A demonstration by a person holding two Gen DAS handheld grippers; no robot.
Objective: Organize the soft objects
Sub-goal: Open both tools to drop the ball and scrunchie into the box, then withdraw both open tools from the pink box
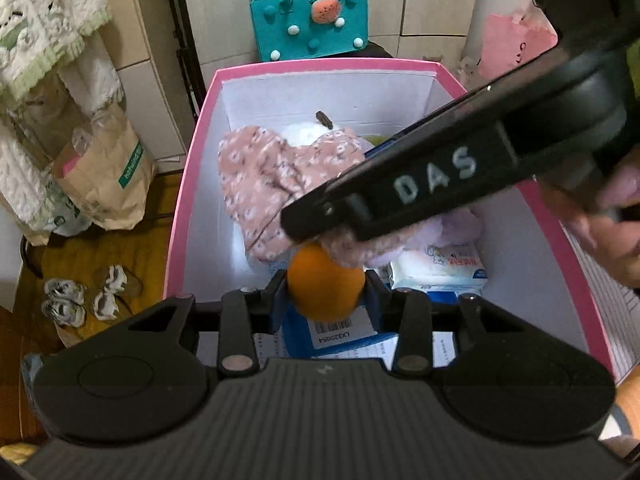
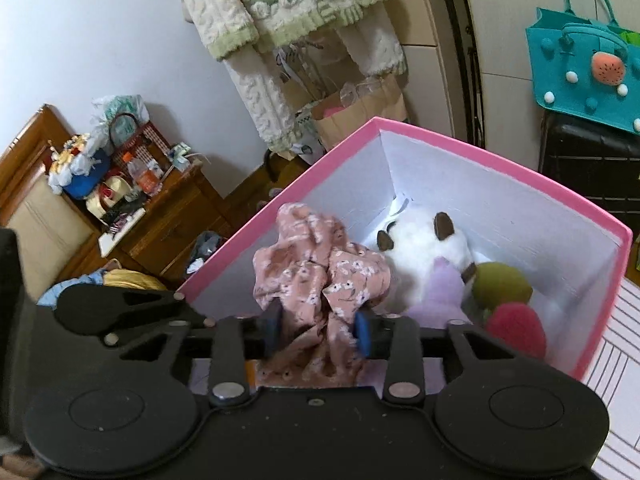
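Note:
Over the near end of the pink box [image 1: 192, 184], my left gripper [image 1: 326, 294] is shut on an orange soft ball [image 1: 326, 280]. A pink floral cloth [image 1: 260, 176] is bunched up inside the box. My right gripper [image 1: 306, 222] reaches in from the upper right, with a hand behind it. In the right wrist view the right gripper [image 2: 318, 334] stands open, its blue pads [image 2: 362, 334] apart, and the floral cloth [image 2: 312, 276] hangs loosely between them. Behind it lie a white plush with brown ears [image 2: 420, 248], a green soft toy [image 2: 502, 286] and a red one [image 2: 516, 328].
Tissue packs [image 1: 440, 268] and a blue carton [image 1: 332, 336] lie on the box floor. A teal felt bag [image 1: 308, 20] stands behind the box, with a paper bag [image 1: 104, 176] to its left. Fleece garments [image 2: 280, 12] hang on the wall beside a cluttered wooden cabinet [image 2: 160, 208].

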